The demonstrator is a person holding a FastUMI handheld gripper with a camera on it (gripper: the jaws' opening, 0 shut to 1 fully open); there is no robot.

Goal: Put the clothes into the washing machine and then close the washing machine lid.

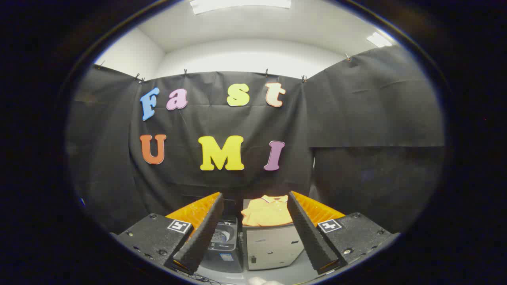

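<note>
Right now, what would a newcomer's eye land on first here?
The yellow polo shirt, lying flat on top of a pale cabinet beyond the fingers. Next to the cabinet stands a small dark washing machine with its top open. The gripper hangs open, its fingers framing both.

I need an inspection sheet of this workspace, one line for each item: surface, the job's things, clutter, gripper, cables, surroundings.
Surface: pale cabinet beside the washing machine; floor pale.
Job's things: yellow shirt lies flat on the cabinet top; washing machine to its left, drum visible, so the lid seems open.
Clutter: nothing seen.
Gripper: gripper open, holding nothing; shirt and machine lie beyond the fingers.
Cables: thin dark cable on the floor near the machine.
Surroundings: black cloth wall, ceiling lights.
</note>
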